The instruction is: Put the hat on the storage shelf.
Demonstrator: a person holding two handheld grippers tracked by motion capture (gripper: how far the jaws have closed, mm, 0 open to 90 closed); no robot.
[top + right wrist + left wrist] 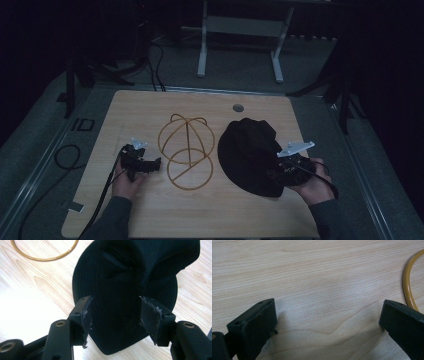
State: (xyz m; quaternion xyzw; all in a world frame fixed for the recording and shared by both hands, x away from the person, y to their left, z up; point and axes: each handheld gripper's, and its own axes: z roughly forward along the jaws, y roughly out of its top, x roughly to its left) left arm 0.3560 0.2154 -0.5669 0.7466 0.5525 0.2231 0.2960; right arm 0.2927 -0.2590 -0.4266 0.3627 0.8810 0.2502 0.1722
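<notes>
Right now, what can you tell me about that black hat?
The hat is black, soft cloth, with a round stitched brim and a creased, slumped crown. It lies on the wooden table, right of the wire stand and apart from it. The right gripper has its jaws open over the near brim, not closed on it.

The one readable marking is "ID", in dark letters on the grey floor mat just off the far left corner of the wooden table. Nothing else in the pictures carries legible writing, labels, brands or numbers.
</notes>
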